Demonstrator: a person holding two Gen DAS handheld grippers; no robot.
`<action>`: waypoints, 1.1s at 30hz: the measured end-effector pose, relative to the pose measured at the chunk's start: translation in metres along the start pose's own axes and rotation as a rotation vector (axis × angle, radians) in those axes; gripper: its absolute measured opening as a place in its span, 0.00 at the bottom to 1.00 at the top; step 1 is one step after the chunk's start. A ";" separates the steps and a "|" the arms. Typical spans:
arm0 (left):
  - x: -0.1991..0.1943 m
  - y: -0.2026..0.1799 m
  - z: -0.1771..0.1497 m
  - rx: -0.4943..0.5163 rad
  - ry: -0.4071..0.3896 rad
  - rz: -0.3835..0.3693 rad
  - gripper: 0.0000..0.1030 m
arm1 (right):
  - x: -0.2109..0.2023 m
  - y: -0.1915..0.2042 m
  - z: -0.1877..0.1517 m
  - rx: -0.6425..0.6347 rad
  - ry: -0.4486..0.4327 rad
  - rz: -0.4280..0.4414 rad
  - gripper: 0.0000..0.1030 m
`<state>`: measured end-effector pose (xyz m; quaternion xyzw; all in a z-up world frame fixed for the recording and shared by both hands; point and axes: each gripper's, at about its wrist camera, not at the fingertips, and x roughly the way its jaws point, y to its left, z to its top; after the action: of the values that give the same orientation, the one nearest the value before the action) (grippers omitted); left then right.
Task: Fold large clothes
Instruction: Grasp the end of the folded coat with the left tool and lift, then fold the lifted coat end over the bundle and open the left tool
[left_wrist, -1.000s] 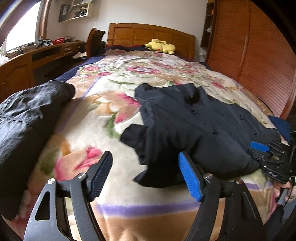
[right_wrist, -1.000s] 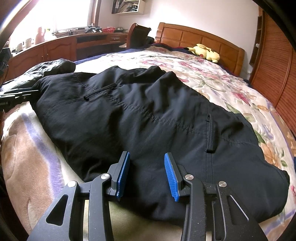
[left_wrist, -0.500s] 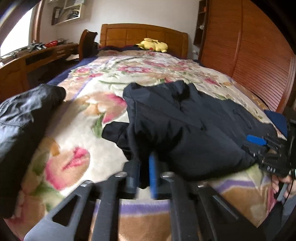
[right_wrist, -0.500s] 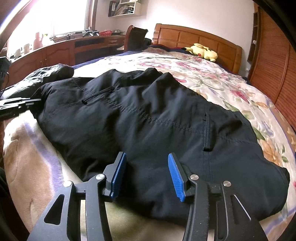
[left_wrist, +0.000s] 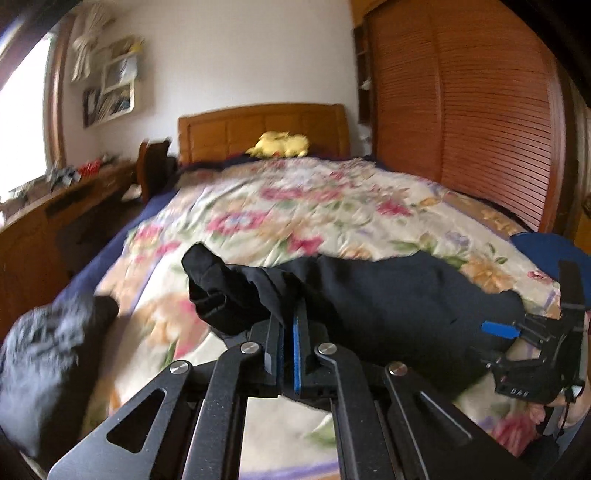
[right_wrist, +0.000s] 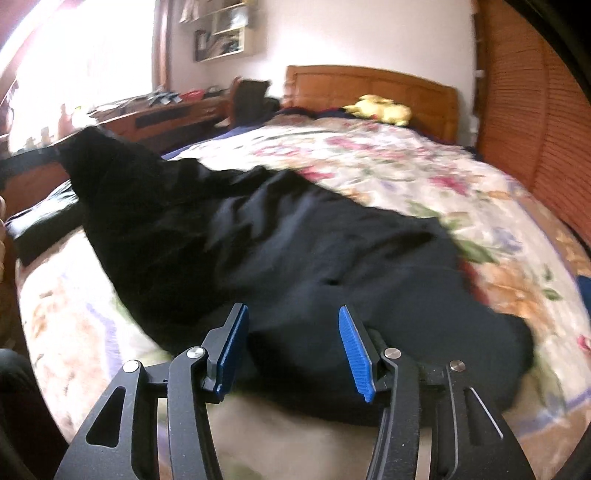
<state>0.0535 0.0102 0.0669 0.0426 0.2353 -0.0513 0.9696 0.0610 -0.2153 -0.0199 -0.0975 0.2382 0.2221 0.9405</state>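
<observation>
I am watching the left gripper (left_wrist: 288, 336) at lower centre of the left wrist view; its fingers (left_wrist: 297, 347) are pressing together on a fold of the black jacket (left_wrist: 388, 306), and the pinched cloth is rising in a bunched peak toward the centre left of that frame; the rest of the garment is lying across the floral bedspread (left_wrist: 314, 206) toward the right edge. I am seeing the right gripper (left_wrist: 532, 354) at the right edge of the same view, sitting at the jacket's near hem, with part of a hand (left_wrist: 576, 402) just below it.

In the right wrist view, the right gripper (right_wrist: 291, 347) is sitting at lower centre; its fingers (right_wrist: 354, 350) are standing moderately wide and are opening; the jacket's (right_wrist: 295, 258) edge is lying between and under them, and I am seeing no pad pressing on it. The jacket is spreading from the lower right of that frame up to a lifted point at upper left, where the picture is blurring.

A second dark garment (left_wrist: 44, 347) is lying at the lower left of the left wrist view, apart from the jacket; a yellow plush toy (left_wrist: 279, 144) is resting at the wooden headboard (left_wrist: 258, 125) in the upper centre; a wooden bench (left_wrist: 48, 218) is running along the left side; a slatted wardrobe (left_wrist: 461, 110) is filling the upper right.
</observation>
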 end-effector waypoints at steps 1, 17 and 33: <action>0.001 -0.007 0.005 0.013 -0.005 -0.004 0.03 | -0.003 -0.007 -0.002 0.009 -0.004 -0.015 0.51; 0.020 -0.219 0.058 0.328 -0.017 -0.231 0.03 | -0.059 -0.095 -0.042 0.160 -0.044 -0.183 0.51; -0.002 -0.220 0.022 0.297 0.077 -0.400 0.44 | -0.077 -0.091 -0.048 0.170 -0.041 -0.213 0.51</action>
<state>0.0353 -0.2105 0.0748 0.1390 0.2655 -0.2743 0.9138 0.0230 -0.3382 -0.0166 -0.0377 0.2250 0.1022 0.9682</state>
